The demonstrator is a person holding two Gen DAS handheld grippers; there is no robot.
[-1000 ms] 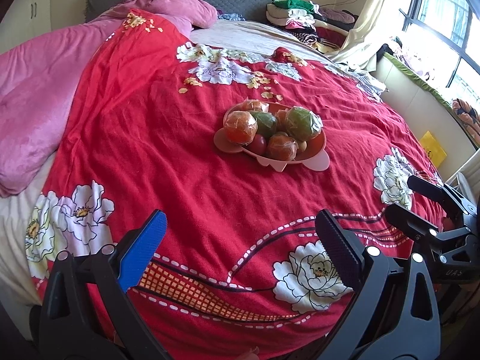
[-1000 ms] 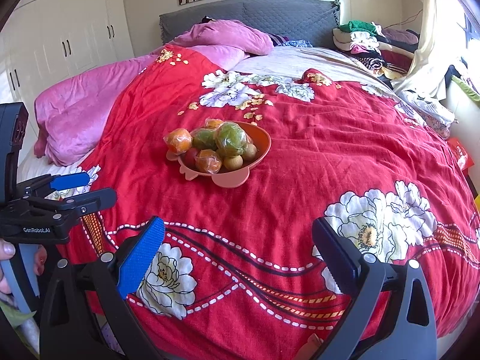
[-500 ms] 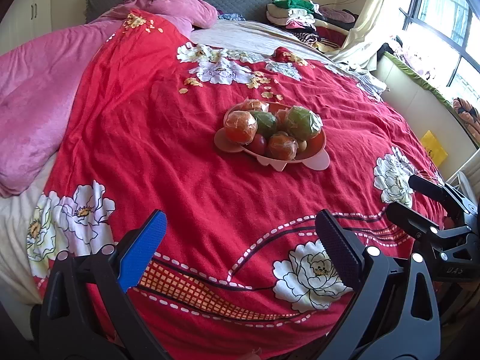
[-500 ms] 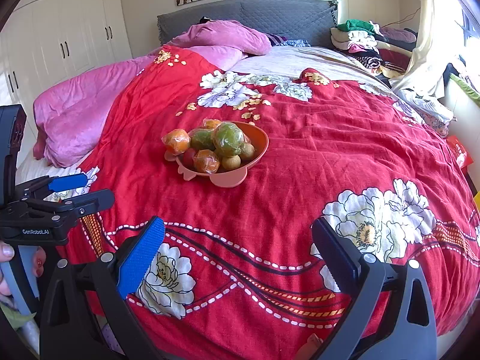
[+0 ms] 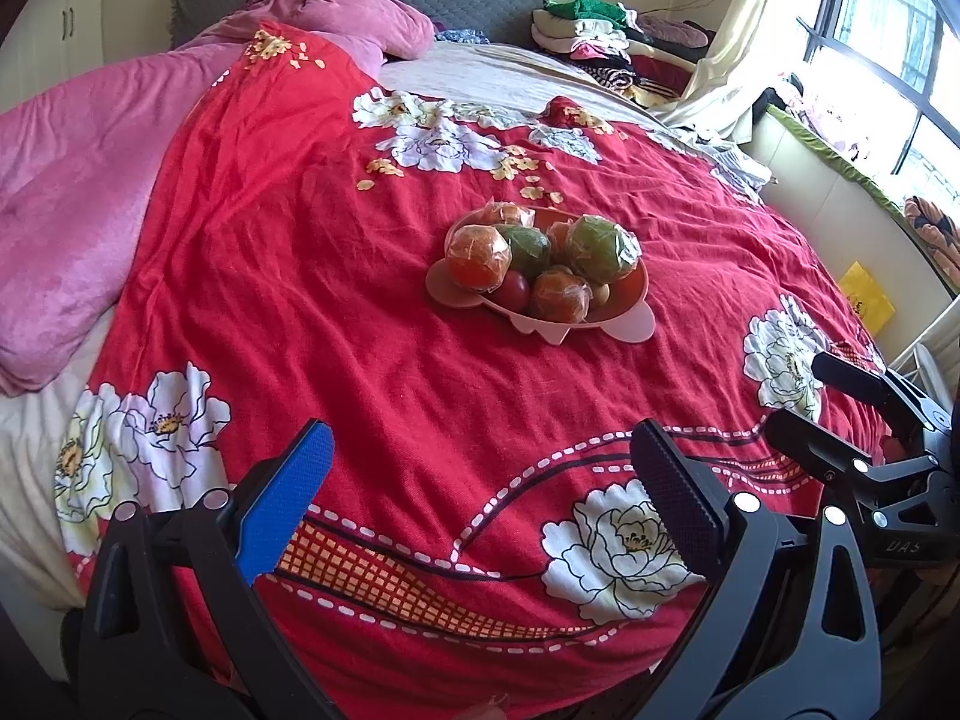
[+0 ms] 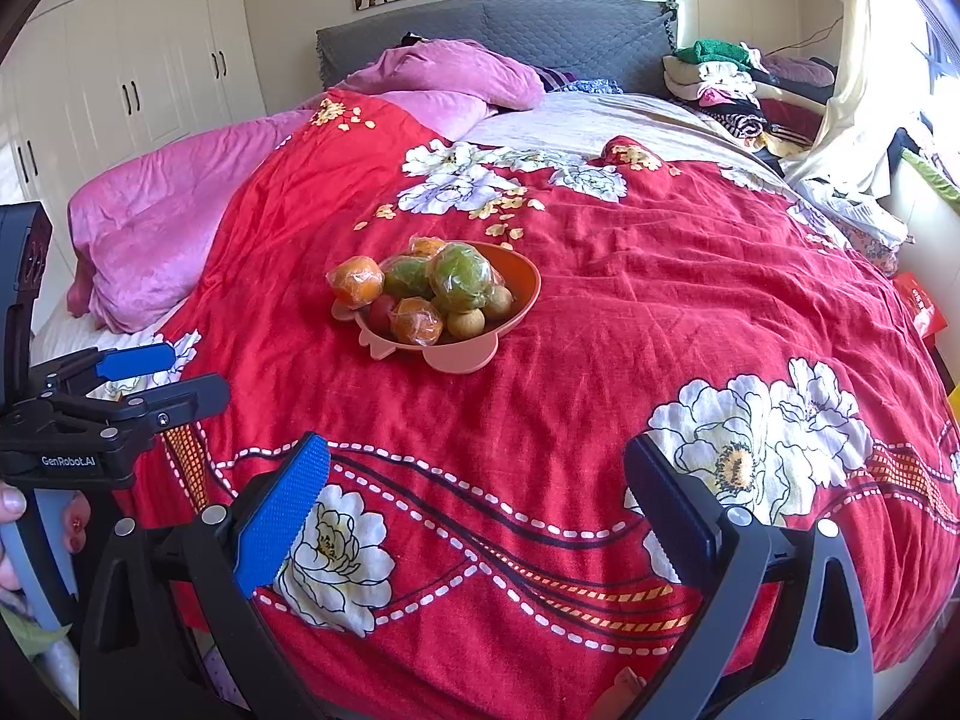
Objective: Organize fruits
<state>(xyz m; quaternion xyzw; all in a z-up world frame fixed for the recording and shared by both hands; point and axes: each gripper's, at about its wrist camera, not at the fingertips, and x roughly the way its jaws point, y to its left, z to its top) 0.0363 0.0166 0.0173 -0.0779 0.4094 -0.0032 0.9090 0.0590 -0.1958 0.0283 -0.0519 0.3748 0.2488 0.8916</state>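
Observation:
A pink bowl (image 5: 624, 291) (image 6: 522, 282) stands in the middle of the red flowered bedspread (image 5: 336, 300), heaped with several plastic-wrapped orange and green fruits plus small brown and red ones. One wrapped orange (image 5: 477, 257) (image 6: 357, 282) rests on the bowl's left lip. My left gripper (image 5: 483, 450) hovers open over the bedspread near the foot of the bed, well short of the bowl, nothing between its fingers. My right gripper (image 6: 477, 462) is open too, equally far back, and shows at the right edge of the left wrist view (image 5: 804, 402).
Pink quilts (image 6: 156, 198) lie along the bed's left side, with a grey headboard (image 6: 498, 30) behind. Folded clothes (image 6: 726, 72) are piled at the far right corner. White wardrobes (image 6: 120, 72) line the left wall, a window (image 5: 888, 30) the right. A hand (image 6: 9, 504) holds the left gripper's handle.
Both grippers have drifted slightly, so the bowl sits a touch lower in each view. Both stay open and nothing on the bed has moved.

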